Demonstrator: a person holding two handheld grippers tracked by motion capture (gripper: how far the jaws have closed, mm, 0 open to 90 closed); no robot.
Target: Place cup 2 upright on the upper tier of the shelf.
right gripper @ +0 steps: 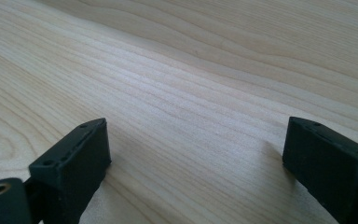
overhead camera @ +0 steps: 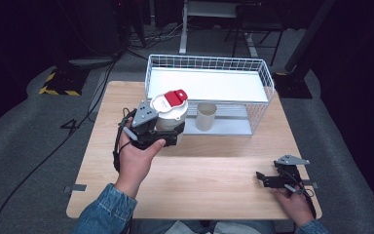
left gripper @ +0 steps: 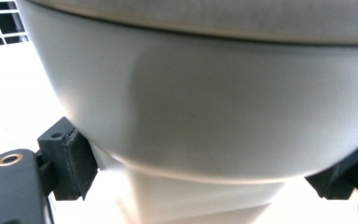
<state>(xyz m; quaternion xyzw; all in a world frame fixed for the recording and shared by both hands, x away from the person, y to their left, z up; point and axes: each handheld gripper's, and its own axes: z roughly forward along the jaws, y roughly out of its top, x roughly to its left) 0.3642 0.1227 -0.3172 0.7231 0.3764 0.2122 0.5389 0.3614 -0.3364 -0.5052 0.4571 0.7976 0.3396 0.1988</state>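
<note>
We hold the white tub (overhead camera: 171, 119) with a red lid tab in our left gripper (overhead camera: 163, 137), clamped low on its narrow bottom, up at the 7 o'clock corner of the wire basket (overhead camera: 268, 78). The tub looks hard, smooth, slippery and top-heavy, so we grip low. Our right gripper (overhead camera: 265, 179) rests with its jaws apart.

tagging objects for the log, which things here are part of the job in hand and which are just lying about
In the job:
- left claw, shut on the white container
- white container with a red-and-white lid, held up beside the basket
- white wire basket, right behind it, probably the goal

Lying about:
- beige cup in front of the basket
- right claw, open, resting on the wooden table
</note>
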